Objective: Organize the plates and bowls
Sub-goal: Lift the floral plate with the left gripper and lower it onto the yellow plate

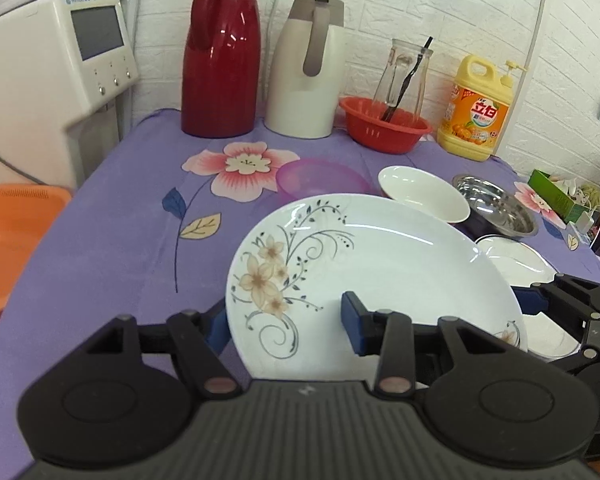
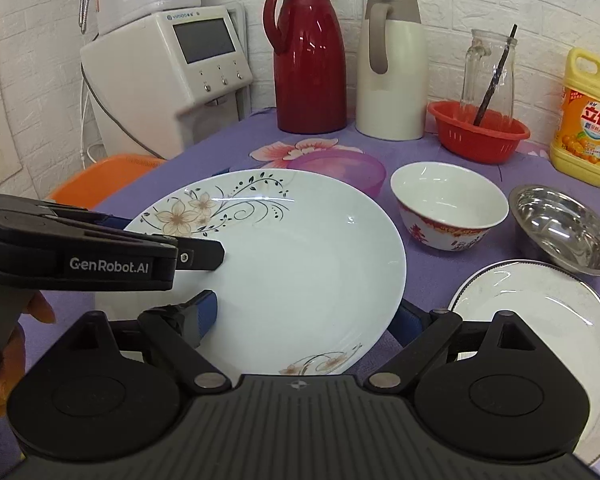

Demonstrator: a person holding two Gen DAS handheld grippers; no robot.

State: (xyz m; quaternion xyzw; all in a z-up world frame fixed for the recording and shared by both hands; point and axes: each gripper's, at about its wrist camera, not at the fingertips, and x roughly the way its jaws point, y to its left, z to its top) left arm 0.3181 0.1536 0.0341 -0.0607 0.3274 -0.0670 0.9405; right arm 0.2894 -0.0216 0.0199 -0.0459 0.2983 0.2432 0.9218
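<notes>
purple floral table (image 2: 236,140), red thermos (image 2: 309,56), steel bowl (image 2: 564,228), detergent bottle (image 2: 588,120)

Bright, even light; fisheye-warped edges

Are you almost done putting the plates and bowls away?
Not nearly. Nothing looks stacked yet. Both the left gripper and the right gripper are on the flowered plate, one at each edge. Still sitting apart on the cloth: the silver-rimmed plate, the white bowl, the steel bowl and the pink bowl.
</notes>
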